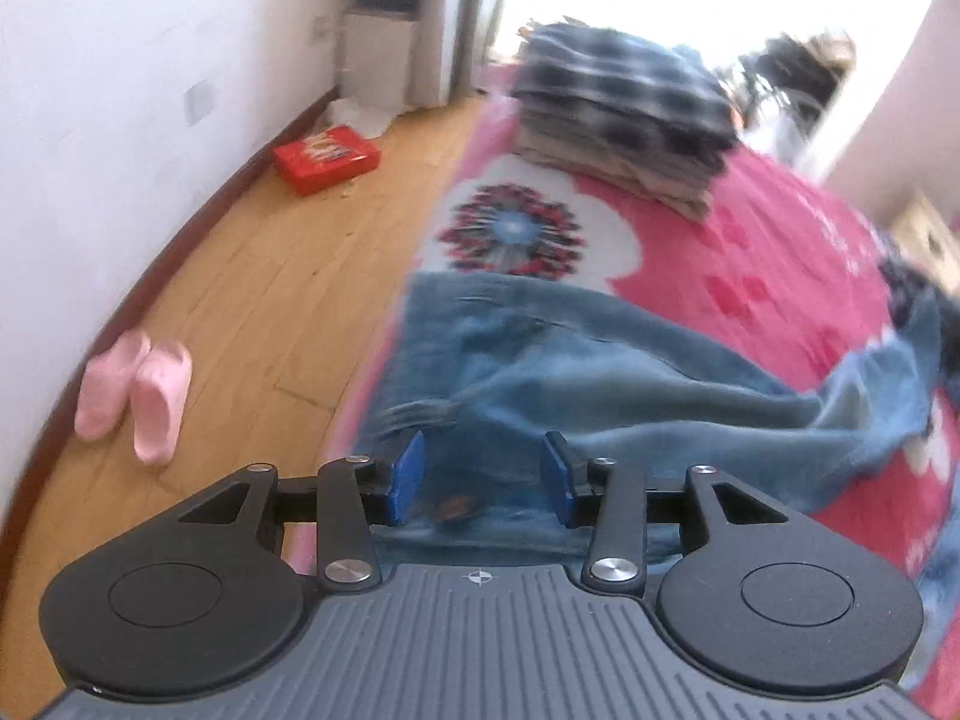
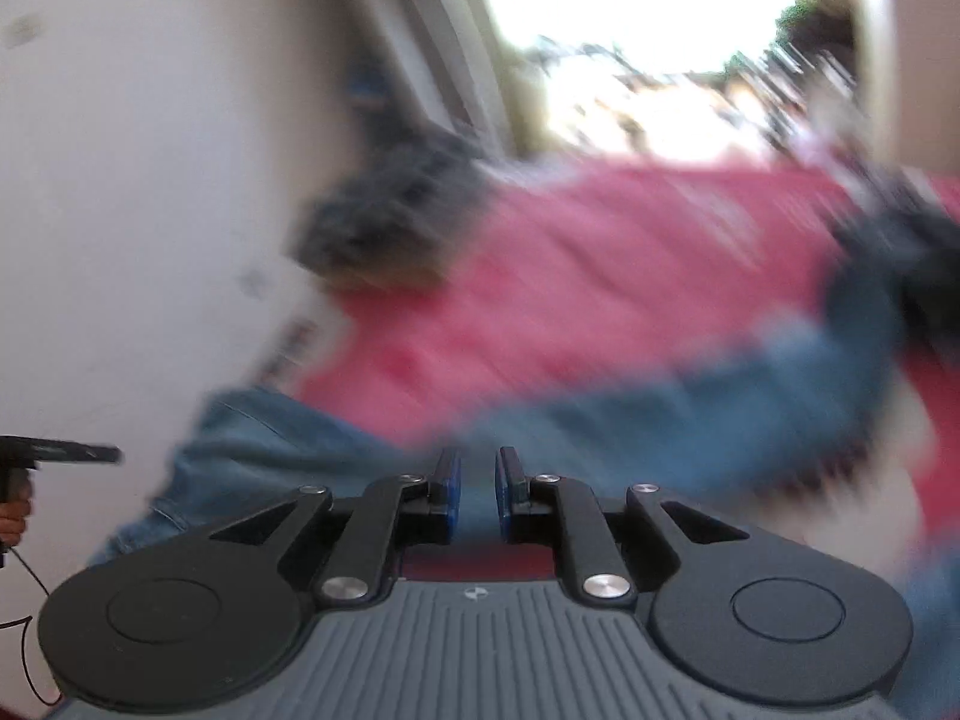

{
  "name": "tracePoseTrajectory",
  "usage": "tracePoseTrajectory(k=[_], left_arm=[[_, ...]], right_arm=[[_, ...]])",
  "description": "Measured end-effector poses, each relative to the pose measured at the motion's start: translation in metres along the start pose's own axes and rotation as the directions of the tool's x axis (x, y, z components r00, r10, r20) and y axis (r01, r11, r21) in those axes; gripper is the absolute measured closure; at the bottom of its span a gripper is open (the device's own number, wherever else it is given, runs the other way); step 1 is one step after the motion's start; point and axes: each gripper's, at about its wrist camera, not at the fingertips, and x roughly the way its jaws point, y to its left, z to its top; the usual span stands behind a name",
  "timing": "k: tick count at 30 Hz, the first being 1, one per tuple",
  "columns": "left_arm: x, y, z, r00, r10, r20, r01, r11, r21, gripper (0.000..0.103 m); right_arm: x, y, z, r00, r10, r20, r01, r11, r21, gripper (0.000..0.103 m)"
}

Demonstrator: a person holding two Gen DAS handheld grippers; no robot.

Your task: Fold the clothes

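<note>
A pair of blue jeans (image 1: pixel 600 360) lies spread across a pink flowered bed cover (image 1: pixel 750 252). My left gripper (image 1: pixel 483 444) hovers over the near end of the jeans, open, with nothing between its blue pads (image 1: pixel 408 474). The right wrist view is heavily blurred. It shows the jeans (image 2: pixel 600 420) stretching to the right on the pink cover (image 2: pixel 600 252). My right gripper (image 2: pixel 478 456) is above them, its pads a narrow gap apart and gripping nothing. A stack of folded clothes (image 1: pixel 624 114), a checked item on top, sits further back on the bed, blurred in the right wrist view (image 2: pixel 390 228).
Beside the bed is wooden floor (image 1: pixel 270 300) with pink slippers (image 1: pixel 135 396) and a red box (image 1: pixel 327 157) near the white wall. Dark loose clothes (image 1: pixel 912 288) lie at the bed's right. A hand (image 2: pixel 12 519) with the other tool shows at the right view's left edge.
</note>
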Motion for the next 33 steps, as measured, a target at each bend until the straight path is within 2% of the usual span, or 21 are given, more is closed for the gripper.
tracePoseTrajectory(k=[3, 5, 7, 9, 14, 18, 20, 21, 22, 24, 25, 26, 29, 31, 33], left_arm=[[0.013, -0.036, 0.007, 1.000, 0.010, 0.009, -0.011, 0.998, 0.062, 0.059], [0.026, -0.052, 0.011, 1.000, 0.006, 0.006, -0.006, 0.999, 0.034, 0.059], [0.043, -0.065, 0.014, 1.000, 0.021, -0.012, -0.021, 1.000, 0.016, 0.059], [0.060, -0.076, 0.017, 0.999, 0.041, -0.029, -0.041, 0.999, 0.015, 0.059], [0.098, -0.085, 0.027, 0.996, 0.077, -0.041, -0.077, 0.997, -0.015, 0.059], [0.123, -0.084, 0.031, 0.993, 0.107, -0.057, -0.109, 0.994, -0.027, 0.059], [0.132, -0.083, 0.031, 0.991, 0.116, -0.062, -0.118, 0.993, -0.025, 0.058], [0.134, -0.082, 0.031, 0.991, 0.118, -0.059, -0.119, 0.993, -0.026, 0.058], [0.136, -0.082, 0.031, 0.991, 0.119, -0.056, -0.121, 0.992, -0.027, 0.057], [0.138, -0.082, 0.030, 0.991, 0.124, -0.053, -0.126, 0.992, -0.017, 0.057], [0.138, -0.083, 0.030, 0.991, 0.127, -0.051, -0.128, 0.992, -0.009, 0.056], [0.137, -0.084, 0.029, 0.990, 0.131, -0.049, -0.131, 0.991, -0.001, 0.056], [0.138, -0.085, 0.029, 0.988, 0.147, -0.046, -0.147, 0.989, 0.002, 0.056], [0.138, -0.085, 0.029, 0.985, 0.166, -0.042, -0.166, 0.986, -0.004, 0.056], [0.139, -0.085, 0.028, 0.984, 0.176, -0.036, -0.177, 0.984, -0.007, 0.056]], right_arm=[[-0.007, -0.049, -0.019, 0.998, -0.049, -0.036, 0.054, 0.983, 0.176, 0.087], [-0.013, -0.081, -0.026, 0.999, -0.047, -0.025, 0.052, 0.949, 0.311, 0.081], [-0.011, -0.113, -0.026, 0.999, -0.034, 0.005, 0.028, 0.890, 0.456, 0.076], [-0.007, -0.144, -0.023, 0.999, -0.045, 0.027, 0.022, 0.827, 0.562, 0.076], [0.024, -0.212, 0.001, 0.987, -0.126, 0.098, 0.023, 0.722, 0.692, 0.058], [0.068, -0.266, -0.002, 0.985, -0.133, 0.114, -0.023, 0.548, 0.836, 0.055], [0.090, -0.281, -0.006, 0.987, -0.108, 0.123, -0.056, 0.485, 0.873, 0.055], [0.097, -0.284, -0.005, 0.985, -0.112, 0.132, -0.064, 0.474, 0.878, 0.056], [0.102, -0.285, -0.004, 0.981, -0.121, 0.149, -0.074, 0.479, 0.875, 0.059], [0.111, -0.286, 0.000, 0.974, -0.144, 0.176, -0.082, 0.500, 0.862, 0.073], [0.113, -0.284, 0.004, 0.971, -0.163, 0.176, -0.065, 0.528, 0.847, 0.089], [0.112, -0.281, 0.008, 0.966, -0.183, 0.185, -0.054, 0.556, 0.829, 0.094], [0.091, -0.260, 0.019, 0.936, -0.242, 0.257, -0.043, 0.643, 0.764, 0.096], [0.058, -0.239, 0.021, 0.900, -0.273, 0.339, -0.052, 0.704, 0.708, 0.096], [0.023, -0.226, 0.009, 0.871, -0.314, 0.379, -0.038, 0.725, 0.688, 0.096]])
